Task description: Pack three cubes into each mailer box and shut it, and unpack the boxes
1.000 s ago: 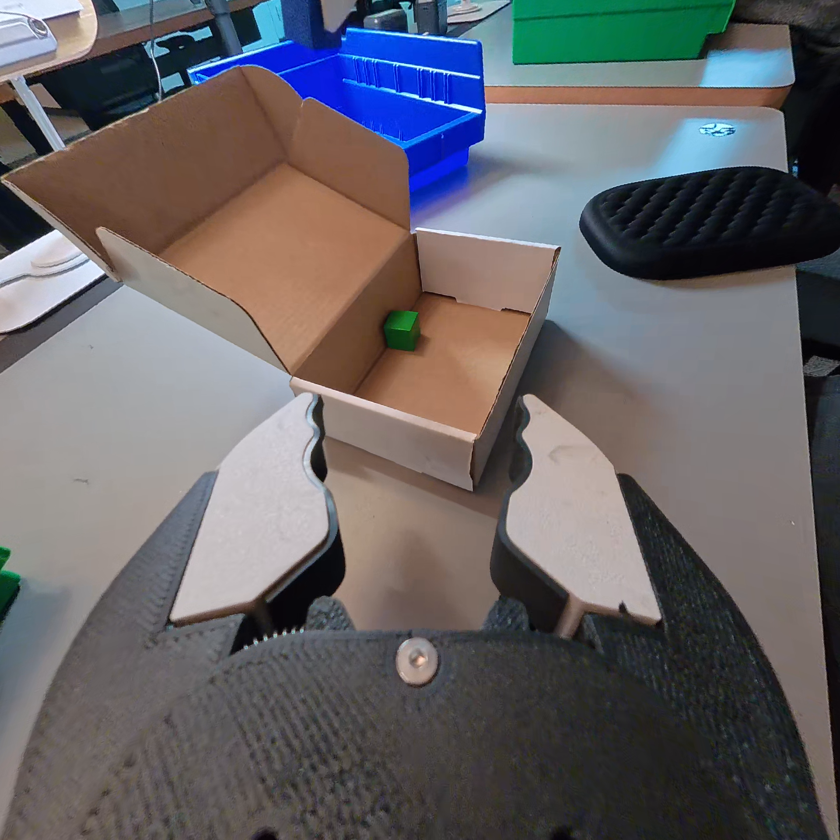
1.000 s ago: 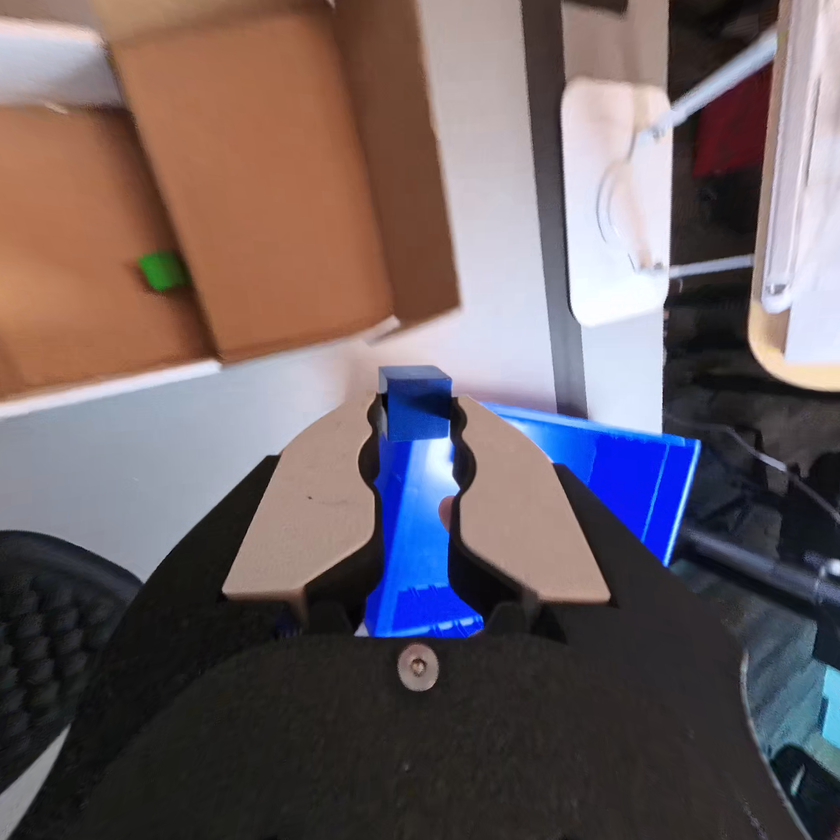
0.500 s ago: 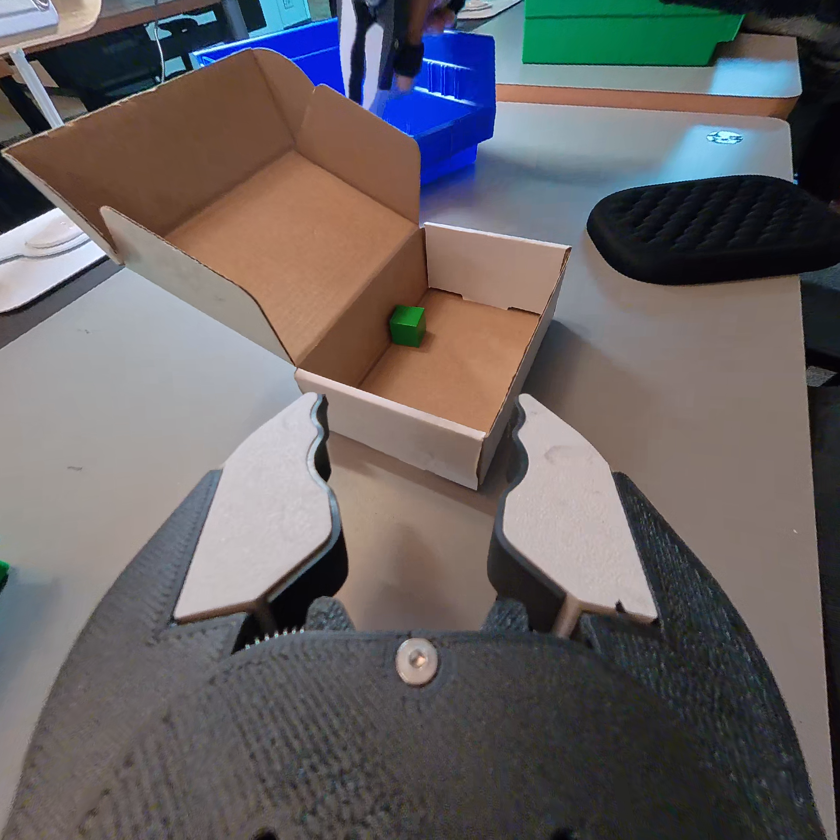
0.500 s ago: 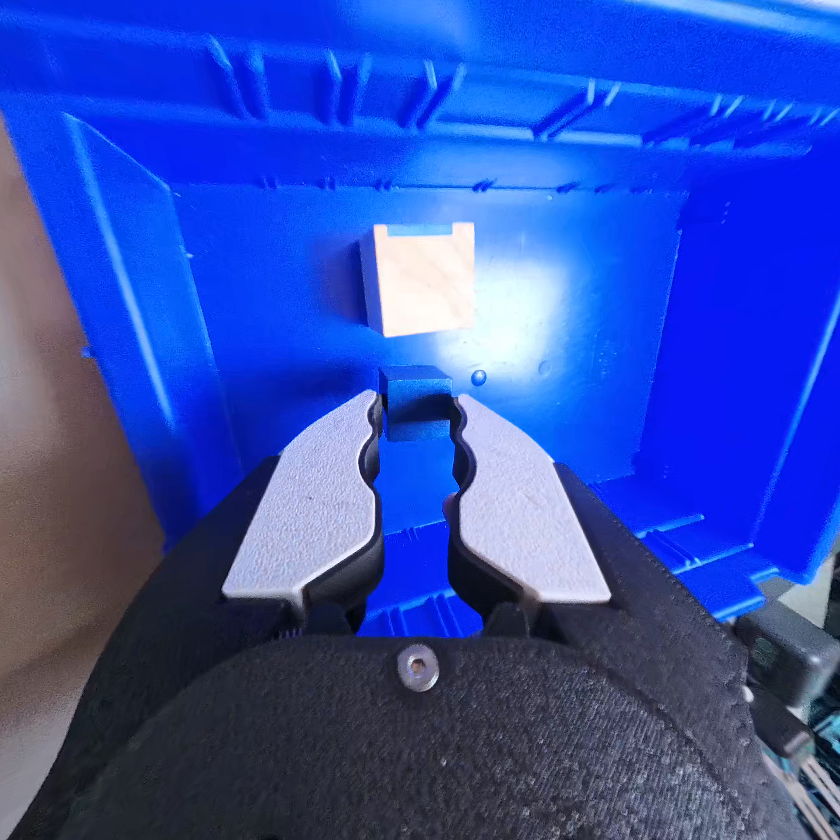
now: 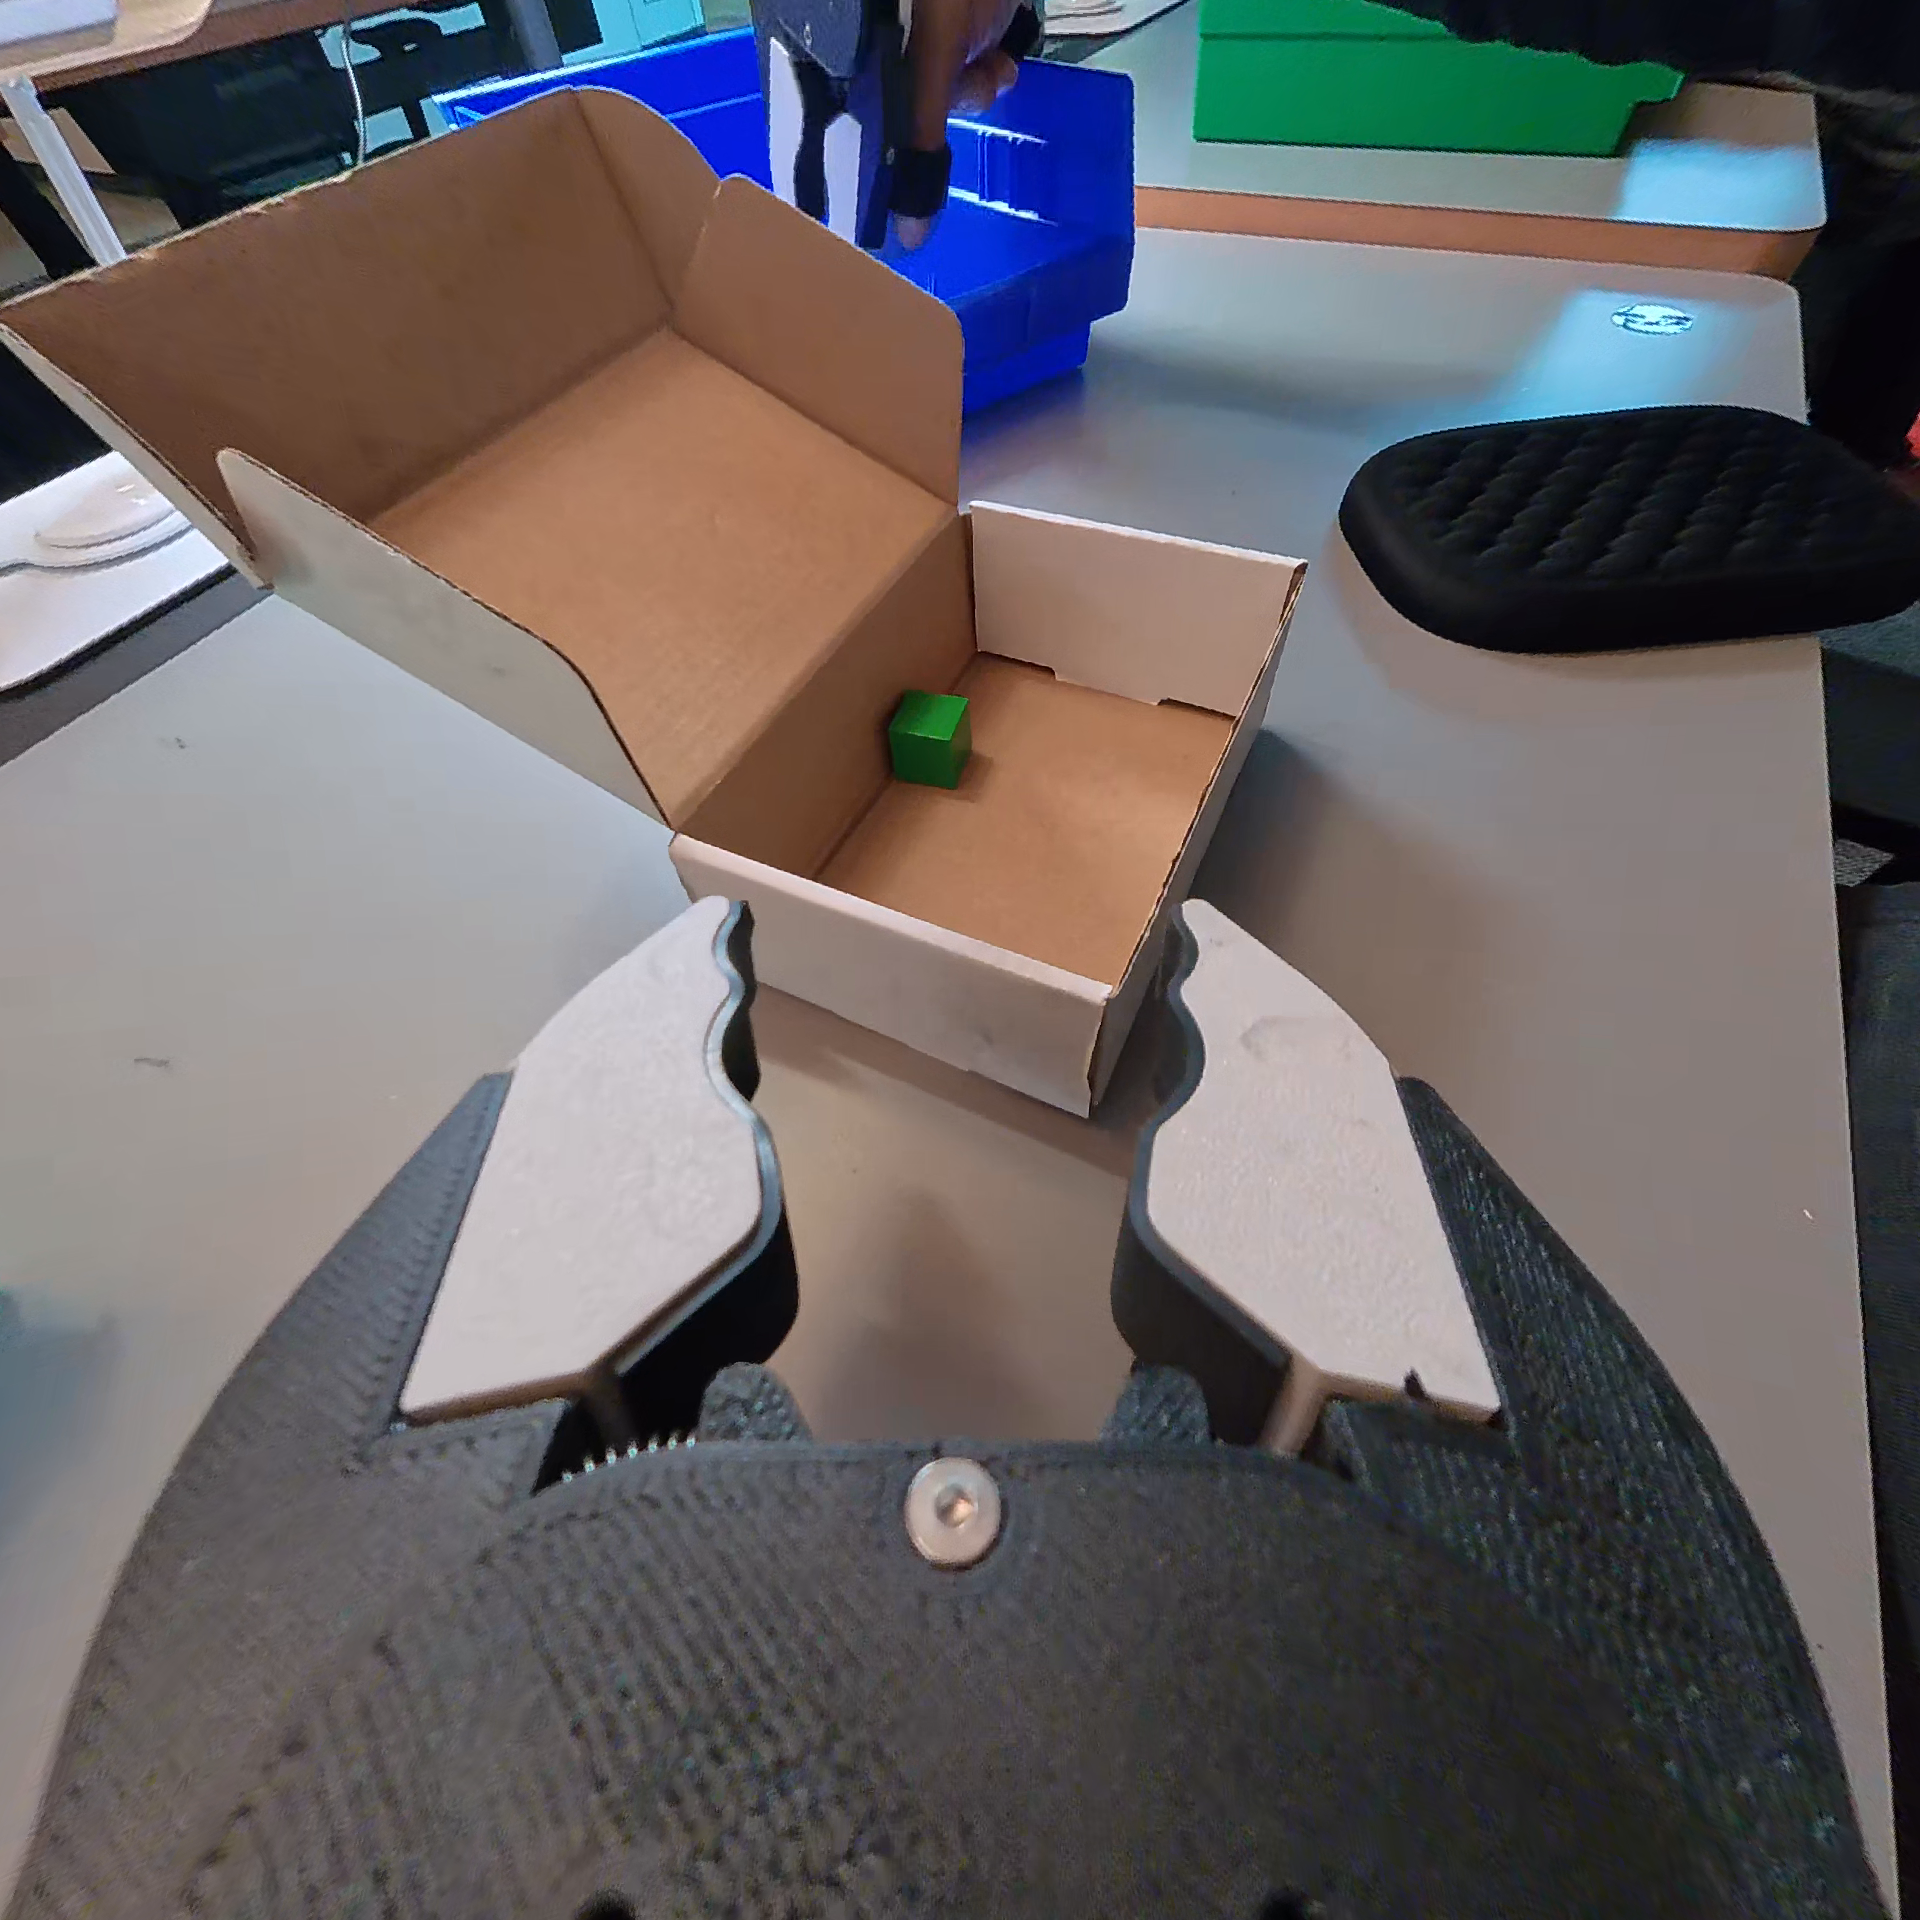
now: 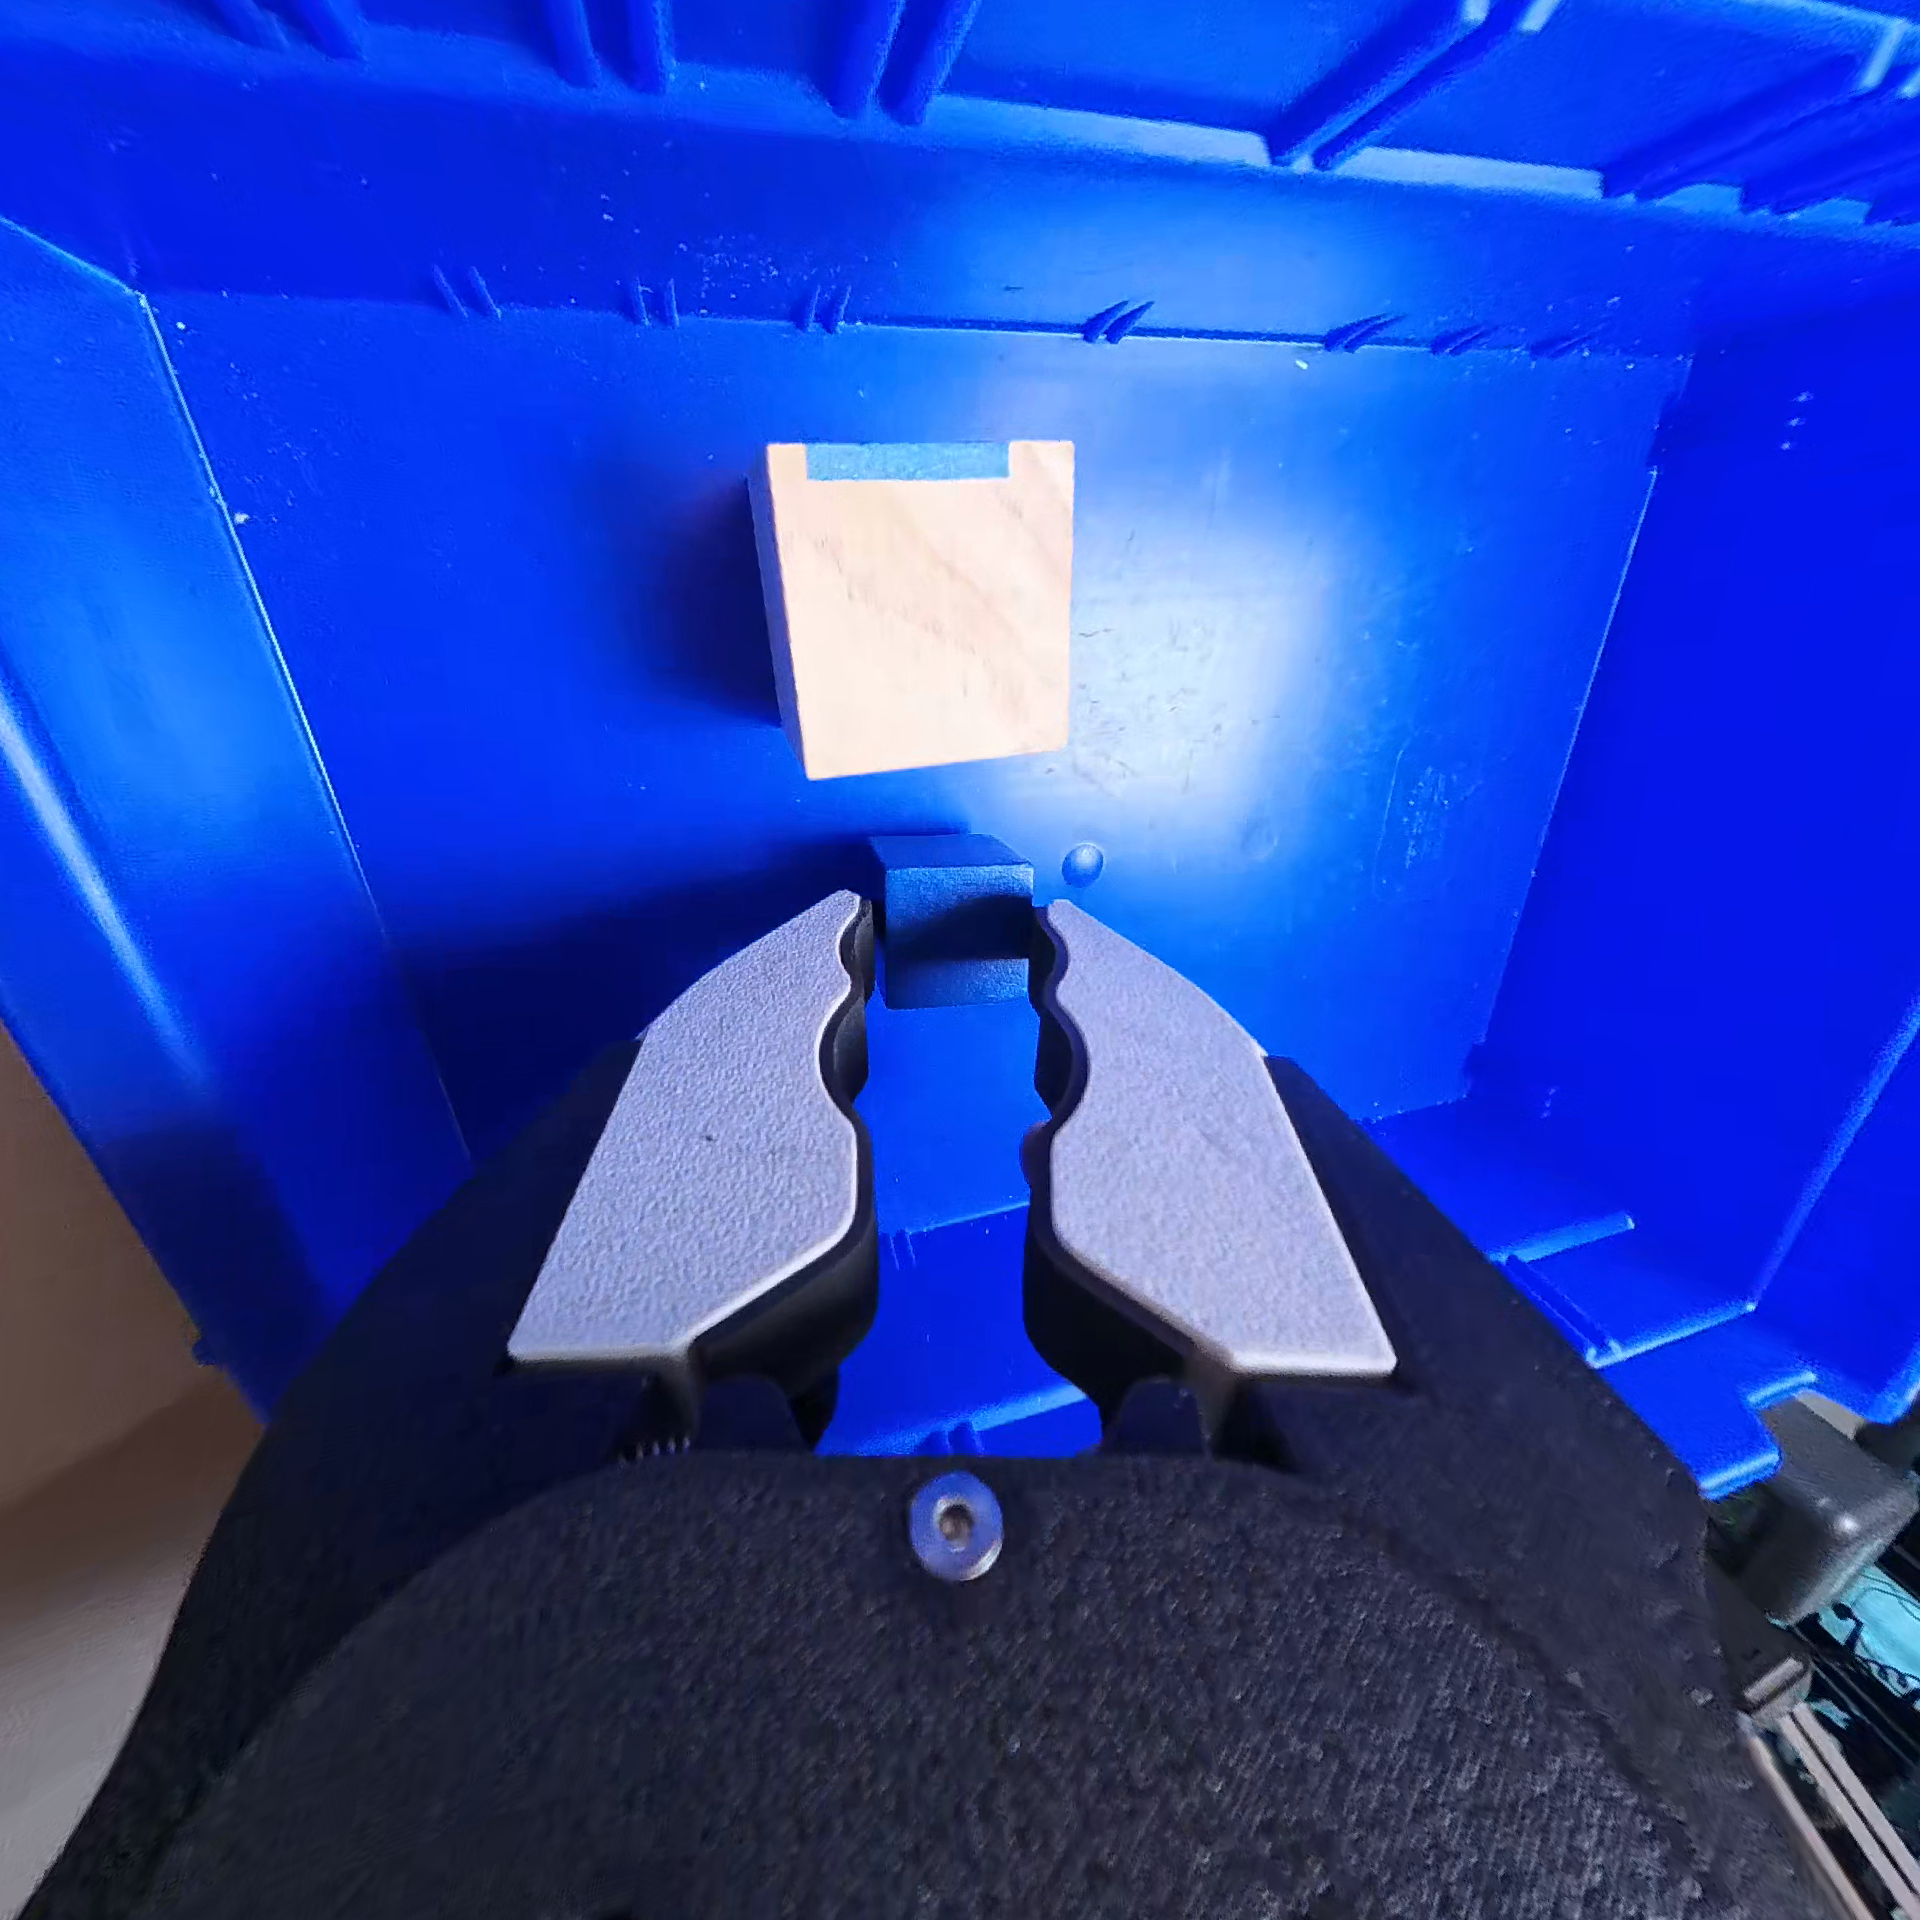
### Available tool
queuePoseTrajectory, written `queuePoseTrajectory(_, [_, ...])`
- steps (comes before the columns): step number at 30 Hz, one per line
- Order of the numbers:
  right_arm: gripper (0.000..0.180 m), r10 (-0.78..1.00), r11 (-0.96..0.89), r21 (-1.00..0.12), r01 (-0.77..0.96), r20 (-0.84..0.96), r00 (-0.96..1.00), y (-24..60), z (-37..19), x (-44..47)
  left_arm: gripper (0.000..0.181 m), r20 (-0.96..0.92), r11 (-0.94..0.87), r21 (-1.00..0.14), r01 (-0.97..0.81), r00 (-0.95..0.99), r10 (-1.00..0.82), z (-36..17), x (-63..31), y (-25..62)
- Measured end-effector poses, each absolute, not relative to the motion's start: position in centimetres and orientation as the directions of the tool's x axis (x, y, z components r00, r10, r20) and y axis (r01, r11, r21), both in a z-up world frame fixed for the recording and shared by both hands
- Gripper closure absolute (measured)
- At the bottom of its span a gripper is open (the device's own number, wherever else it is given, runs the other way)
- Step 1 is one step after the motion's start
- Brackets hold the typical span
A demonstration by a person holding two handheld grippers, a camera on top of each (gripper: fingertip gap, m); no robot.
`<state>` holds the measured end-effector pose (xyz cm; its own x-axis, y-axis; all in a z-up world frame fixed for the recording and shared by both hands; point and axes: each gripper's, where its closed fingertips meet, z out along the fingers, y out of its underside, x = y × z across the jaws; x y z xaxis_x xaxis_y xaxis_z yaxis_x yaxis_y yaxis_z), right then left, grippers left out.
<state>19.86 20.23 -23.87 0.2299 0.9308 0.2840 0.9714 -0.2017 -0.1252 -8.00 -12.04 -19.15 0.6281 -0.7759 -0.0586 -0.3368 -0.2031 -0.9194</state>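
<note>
An open white mailer box (image 5: 935, 982) with its lid folded back stands on the grey table. A green cube (image 5: 930, 739) lies inside it by the hinge wall. My left gripper (image 5: 956, 977) is open and empty, just in front of the box's near wall. My right gripper (image 6: 954, 935) is shut on a small blue cube (image 6: 954, 925) and points down into a blue bin (image 6: 1507, 644). A larger cube with a bare wood face (image 6: 920, 608) lies on the bin floor just beyond the held cube. The right gripper also shows over the bin in the left wrist view (image 5: 883, 156).
The blue bin (image 5: 1039, 270) stands behind the box's lid. A green bin (image 5: 1403, 73) is on a far table. A black padded armrest (image 5: 1621, 525) sits at the right table edge. A person's hand holds the right gripper. Some 45 centimeters of space lies between my two pairs of fingers.
My right gripper swung from over the table into the blue bin and has come lower toward its floor, still holding the blue cube. My left gripper has barely shifted.
</note>
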Motion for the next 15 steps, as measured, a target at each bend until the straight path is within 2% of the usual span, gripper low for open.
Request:
queuePoseTrajectory(4, [0.151, 0.934, -0.204, -0.074, 0.976, 0.284, 0.217, 20.1, -24.6, 20.2, 0.107, -0.064, -0.201, -0.918, -0.343, 0.627, -0.777, -19.2, -8.0, -12.1])
queuePoseTrajectory(8, [0.151, 0.932, -0.197, -0.07, 0.978, 0.296, 0.209, 20.2, -24.6, 20.1, 0.107, -0.063, -0.2, -0.919, -0.34, 0.627, -0.776, -19.2, -8.0, -12.1])
queuePoseTrajectory(10, [0.143, 0.927, -0.202, -0.079, 0.976, 0.305, 0.216, 20.2, -24.3, 20.1, 0.107, -0.063, -0.2, -0.919, -0.339, 0.628, -0.776, -19.1, -8.0, -12.1])
queuePoseTrajectory(15, [0.136, 0.918, -0.158, -0.241, 0.958, 0.322, 0.232, 19.0, -20.4, 17.1, 0.107, -0.058, -0.202, -0.92, -0.336, 0.626, -0.777, -19.1, -8.0, -12.1])
